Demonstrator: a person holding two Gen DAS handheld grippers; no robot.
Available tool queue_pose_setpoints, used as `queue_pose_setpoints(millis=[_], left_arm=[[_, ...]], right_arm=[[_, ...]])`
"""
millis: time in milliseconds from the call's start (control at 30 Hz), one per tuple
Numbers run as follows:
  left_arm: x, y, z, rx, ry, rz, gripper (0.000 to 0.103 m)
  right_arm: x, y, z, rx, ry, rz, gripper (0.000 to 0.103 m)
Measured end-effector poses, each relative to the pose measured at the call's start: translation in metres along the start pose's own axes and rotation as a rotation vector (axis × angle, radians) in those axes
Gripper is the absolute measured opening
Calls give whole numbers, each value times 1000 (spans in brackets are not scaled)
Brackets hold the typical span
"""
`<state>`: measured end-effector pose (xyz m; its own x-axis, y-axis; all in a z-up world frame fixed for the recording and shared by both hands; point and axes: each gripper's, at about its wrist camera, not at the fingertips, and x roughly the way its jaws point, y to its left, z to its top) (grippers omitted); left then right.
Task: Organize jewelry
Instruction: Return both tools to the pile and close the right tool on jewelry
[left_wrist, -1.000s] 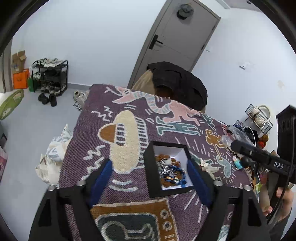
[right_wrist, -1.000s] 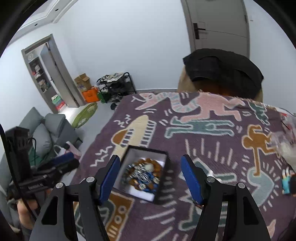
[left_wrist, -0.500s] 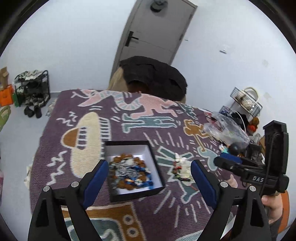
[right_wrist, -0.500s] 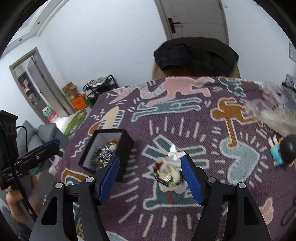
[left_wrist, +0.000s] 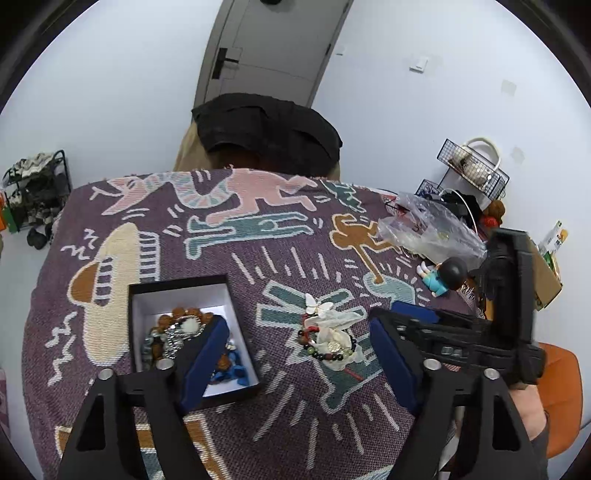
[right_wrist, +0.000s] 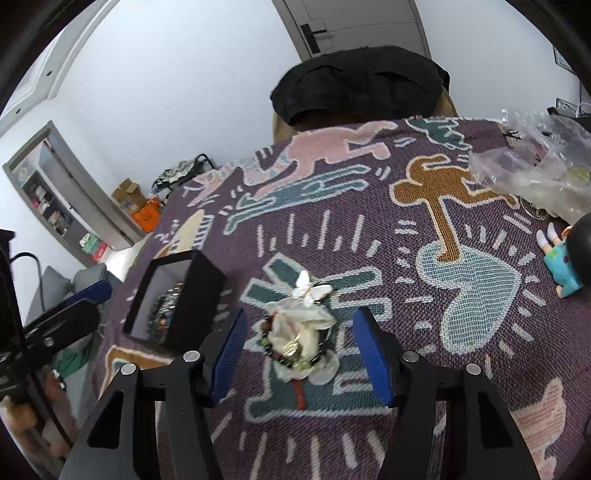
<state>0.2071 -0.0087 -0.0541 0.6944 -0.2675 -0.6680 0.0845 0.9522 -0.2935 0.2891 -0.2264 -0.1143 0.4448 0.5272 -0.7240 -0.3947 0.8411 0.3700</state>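
The right gripper (right_wrist: 297, 349) hung wide open and empty around the loose heap of dark beads and cream cloth (right_wrist: 300, 341) at lower centre – seemingly lined up to grasp it – while the left gripper (left_wrist: 295, 358), likewise spread and empty, waited beside the black white-lined jewelry box (left_wrist: 184, 299), lower left.

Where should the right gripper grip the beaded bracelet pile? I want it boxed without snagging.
Grip the bunched white middle of the bracelet pile from above. It lies flat on the blanket, centred between the open right gripper, beads ringing it.
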Motion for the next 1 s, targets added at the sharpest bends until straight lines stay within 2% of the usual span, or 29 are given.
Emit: queue_pose_setpoints(millis=[67, 167, 233, 367, 567, 867, 1000], left_arm=[[6, -3, 3, 2, 10, 6, 67], [18, -5, 9, -6, 32, 24, 59], [24, -5, 12, -10, 43, 32, 56], [36, -5, 13, -19, 68, 43, 55], [46, -4, 14, -44, 88, 42, 54], [66, -15, 8, -24, 129, 21, 54], [77, -19, 3, -21, 157, 14, 48]], right_arm=[[13, -4, 1, 10, 22, -2, 52], [33, -6, 2, 5, 55, -6, 49], [45, -4, 3, 0, 73, -2, 42], [54, 0, 4, -12, 96, 8, 3], [23, 3, 5, -26, 30, 20, 2], [-13, -4, 11, 10, -43, 50, 2], [-28, -8, 11, 26, -76, 58, 2]])
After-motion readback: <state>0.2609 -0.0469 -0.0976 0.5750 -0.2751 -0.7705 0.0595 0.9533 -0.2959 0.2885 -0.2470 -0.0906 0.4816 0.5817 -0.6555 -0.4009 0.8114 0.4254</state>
